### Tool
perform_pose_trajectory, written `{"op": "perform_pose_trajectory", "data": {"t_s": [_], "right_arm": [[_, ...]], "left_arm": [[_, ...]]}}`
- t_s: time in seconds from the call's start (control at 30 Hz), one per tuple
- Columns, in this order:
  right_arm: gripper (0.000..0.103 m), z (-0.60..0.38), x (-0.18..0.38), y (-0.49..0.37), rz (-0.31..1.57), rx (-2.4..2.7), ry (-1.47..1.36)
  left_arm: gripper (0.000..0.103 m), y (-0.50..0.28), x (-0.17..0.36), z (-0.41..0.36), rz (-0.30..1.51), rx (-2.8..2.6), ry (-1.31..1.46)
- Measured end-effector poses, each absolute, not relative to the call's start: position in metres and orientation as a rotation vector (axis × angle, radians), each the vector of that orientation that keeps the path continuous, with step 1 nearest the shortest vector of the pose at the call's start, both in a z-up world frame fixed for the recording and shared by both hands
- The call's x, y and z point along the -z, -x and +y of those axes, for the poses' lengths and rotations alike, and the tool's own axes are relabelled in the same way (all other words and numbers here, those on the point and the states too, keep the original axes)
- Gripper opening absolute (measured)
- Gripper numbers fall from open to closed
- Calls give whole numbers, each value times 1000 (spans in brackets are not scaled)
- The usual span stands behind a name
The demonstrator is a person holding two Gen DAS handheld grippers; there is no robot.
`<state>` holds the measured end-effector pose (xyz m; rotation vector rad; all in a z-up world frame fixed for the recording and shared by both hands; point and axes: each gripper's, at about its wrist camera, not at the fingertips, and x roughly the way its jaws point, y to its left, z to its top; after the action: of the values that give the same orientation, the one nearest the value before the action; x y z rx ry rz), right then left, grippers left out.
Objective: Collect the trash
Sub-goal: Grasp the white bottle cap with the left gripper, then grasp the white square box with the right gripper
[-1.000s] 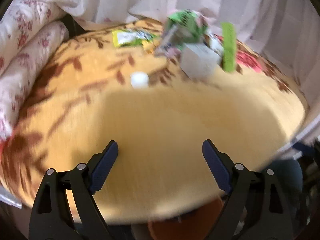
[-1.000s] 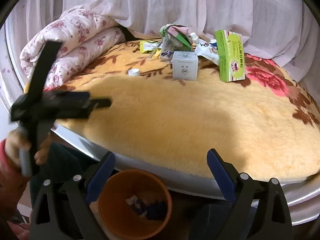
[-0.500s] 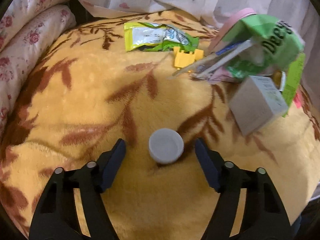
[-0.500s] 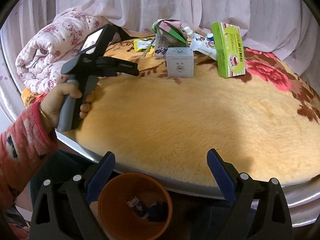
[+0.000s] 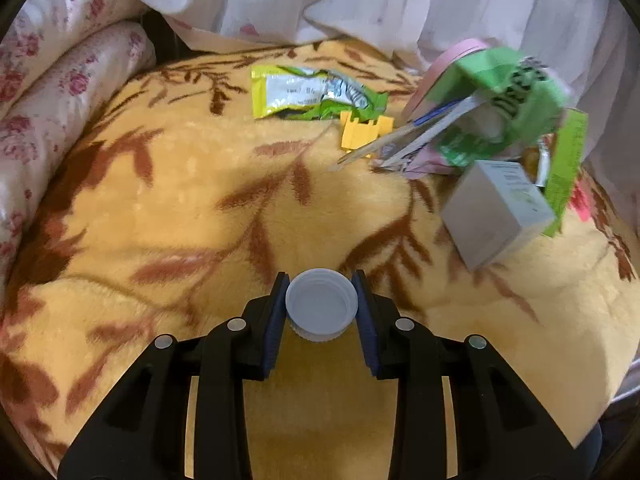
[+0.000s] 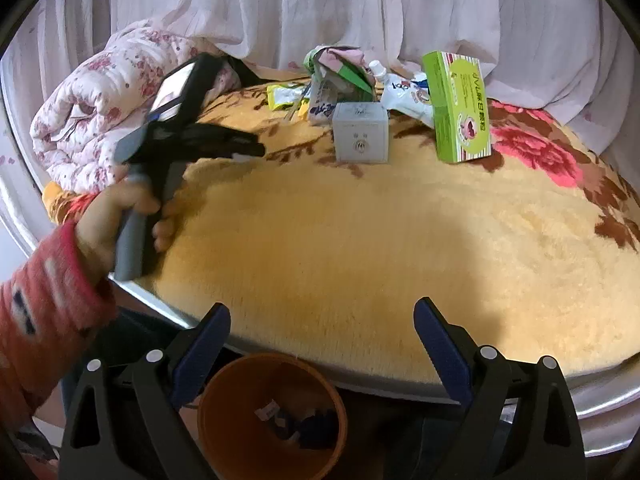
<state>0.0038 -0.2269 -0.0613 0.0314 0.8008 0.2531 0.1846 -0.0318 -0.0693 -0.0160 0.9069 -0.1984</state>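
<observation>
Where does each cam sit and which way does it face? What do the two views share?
Left wrist: on the left tool, looking steeply down at the blanket; its pads, just closing, flank the white bottle cap.
Right wrist: on the right tool, open, at the bed's edge above the orange bin, facing across the bed; hand and sleeve show.
Shared: grey box, green box, wrapper.

Plush fleece blanket point(image 5: 168, 208), ribbed matt plastic cap point(image 5: 321, 307), glossy foil wrapper point(image 5: 308, 94)
</observation>
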Motion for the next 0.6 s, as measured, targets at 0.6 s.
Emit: {"op": "perform_pose_trajectory", "data": {"t_s": [0.6], "right_arm": [[91, -224, 47, -184, 713, -89, -5]], "left_arm": [[32, -101, 32, -7, 834, 281, 77]]}}
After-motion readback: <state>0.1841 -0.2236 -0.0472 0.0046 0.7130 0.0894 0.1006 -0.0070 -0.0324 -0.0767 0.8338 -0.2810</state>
